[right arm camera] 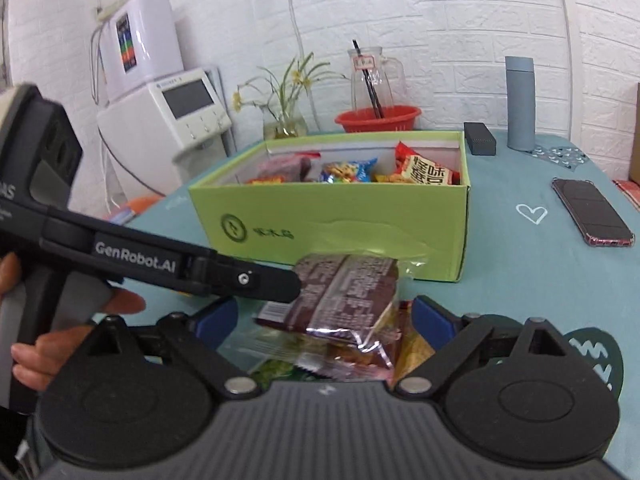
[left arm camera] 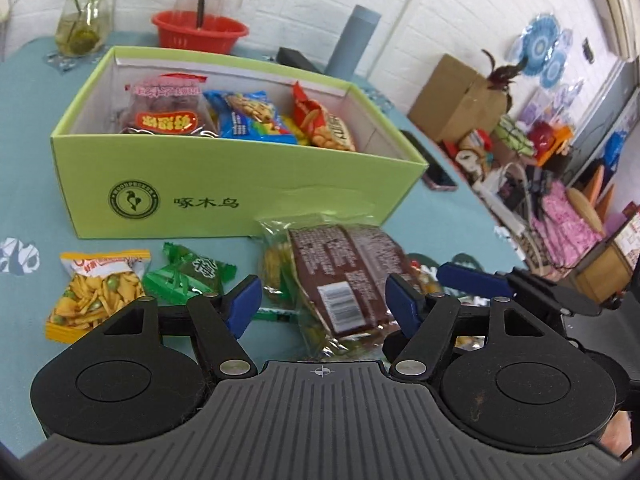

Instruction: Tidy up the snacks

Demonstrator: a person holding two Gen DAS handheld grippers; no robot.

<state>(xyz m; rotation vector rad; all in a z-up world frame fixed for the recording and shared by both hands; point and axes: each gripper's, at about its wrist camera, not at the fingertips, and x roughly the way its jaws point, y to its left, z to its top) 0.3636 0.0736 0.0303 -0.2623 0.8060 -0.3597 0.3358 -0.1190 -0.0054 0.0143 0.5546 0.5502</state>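
Both grippers, left (left arm camera: 322, 300) and right (right arm camera: 325, 322), stand spread around one brown packet (left arm camera: 348, 276) atop the loose pile before the green box (left arm camera: 240, 184); I expect colliding fingers or a tug-of-war tear.

A green box (left arm camera: 240, 184) is seen on the table (left arm camera: 24, 160), with several snack packets (left arm camera: 244, 118) stood inside it. In front of the box, a brown packet (left arm camera: 348, 276) is laid on a clear one, between the spread blue pads (left arm camera: 244, 304) of the left hand-held gripper (left arm camera: 324, 306), which are not pressed on it. A yellow snack bag (left arm camera: 96, 292) and a green candy (left arm camera: 188, 276) are found to the left. The right hand-held gripper (left arm camera: 476, 280) is partly shown at the right.
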